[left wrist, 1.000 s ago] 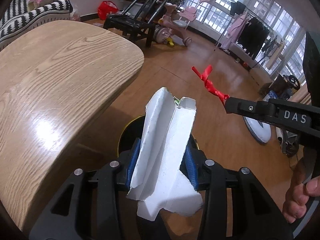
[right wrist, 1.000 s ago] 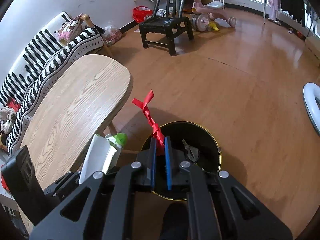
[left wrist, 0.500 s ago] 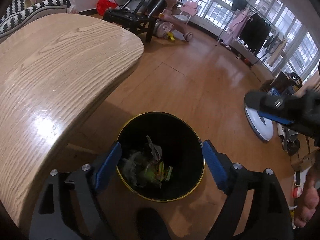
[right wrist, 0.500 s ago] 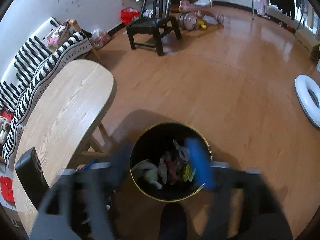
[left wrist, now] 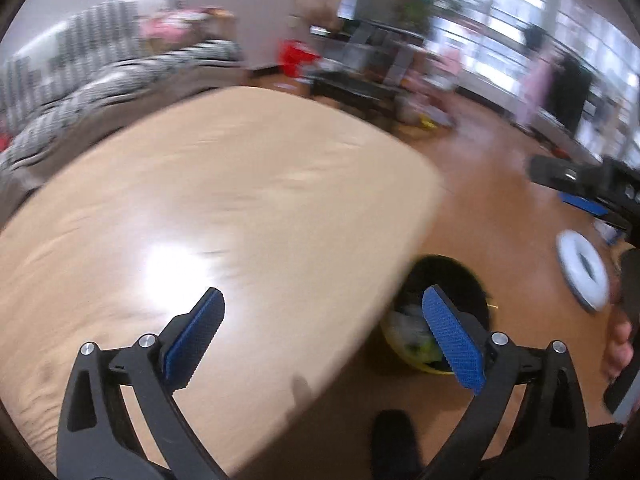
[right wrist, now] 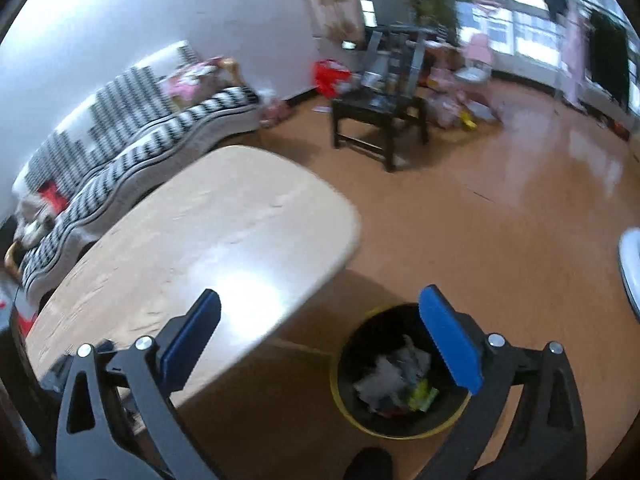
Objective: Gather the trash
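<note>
Both tongs, left point(left wrist: 322, 334) and right point(right wrist: 319, 334), are empty, jaws spreading wide. Trash point(right wrist: 394, 386) lies in bin point(right wrist: 400, 432) at five o'clock of worktop point(right wrist: 192, 248). Drop step done; next, locate remaining litter.

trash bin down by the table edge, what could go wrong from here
The trash bin sits on the floor close beside the wooden table; a low swing could knock it and spill the rubbish. Both the left gripper and right gripper are opening with nothing between them, and the blurred views could hide leftover trash.
</note>
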### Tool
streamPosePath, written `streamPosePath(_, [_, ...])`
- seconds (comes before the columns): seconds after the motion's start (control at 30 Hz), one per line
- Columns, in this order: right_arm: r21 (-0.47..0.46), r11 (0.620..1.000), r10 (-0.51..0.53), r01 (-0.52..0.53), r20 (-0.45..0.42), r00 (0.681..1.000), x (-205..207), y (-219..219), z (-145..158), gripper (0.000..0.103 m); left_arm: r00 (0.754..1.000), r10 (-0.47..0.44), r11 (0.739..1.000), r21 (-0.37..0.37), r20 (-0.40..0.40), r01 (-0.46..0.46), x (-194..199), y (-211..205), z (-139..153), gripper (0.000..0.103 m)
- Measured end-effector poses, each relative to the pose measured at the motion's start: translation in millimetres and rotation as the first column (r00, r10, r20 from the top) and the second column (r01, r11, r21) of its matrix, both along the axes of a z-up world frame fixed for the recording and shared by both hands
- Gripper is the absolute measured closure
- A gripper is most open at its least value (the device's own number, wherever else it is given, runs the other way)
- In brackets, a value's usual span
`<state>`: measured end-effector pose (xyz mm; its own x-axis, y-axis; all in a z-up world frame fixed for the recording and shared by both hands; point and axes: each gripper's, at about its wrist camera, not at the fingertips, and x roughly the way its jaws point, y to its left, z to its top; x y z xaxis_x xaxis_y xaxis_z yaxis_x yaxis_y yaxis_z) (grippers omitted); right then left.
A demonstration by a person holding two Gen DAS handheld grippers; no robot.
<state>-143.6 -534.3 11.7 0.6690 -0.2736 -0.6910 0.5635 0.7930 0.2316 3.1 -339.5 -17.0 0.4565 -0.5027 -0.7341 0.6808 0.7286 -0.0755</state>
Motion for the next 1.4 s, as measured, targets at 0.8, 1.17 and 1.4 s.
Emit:
streamPosePath(0.8, [-0.153, 0.775, 0.609, -0.613, -0.079, 0.79, 151.9, 292.8, 12.2, 0.007, 0.751, 0.654, 0.754, 0.001, 0.092, -0.657, 49.6, 368.8, 34.7, 0.007])
streamPosePath(1.17, [-0.118, 0.795, 0.589, -0.595, -0.084, 0.804, 161.8, 289.3, 3.3, 0.007, 0.757, 0.651, 0.758, -0.014, 0.055, -0.652, 51.0, 380.3, 33.6, 0.007])
streamPosePath(1.4, [-0.121, 0.794, 0.589, -0.596, -0.089, 0.803, 155.5, 281.9, 3.2, 0.007, 0.759, 0.649, 0.76, -0.012, 0.059, -0.65, 52.0, 377.3, 32.8, 0.007])
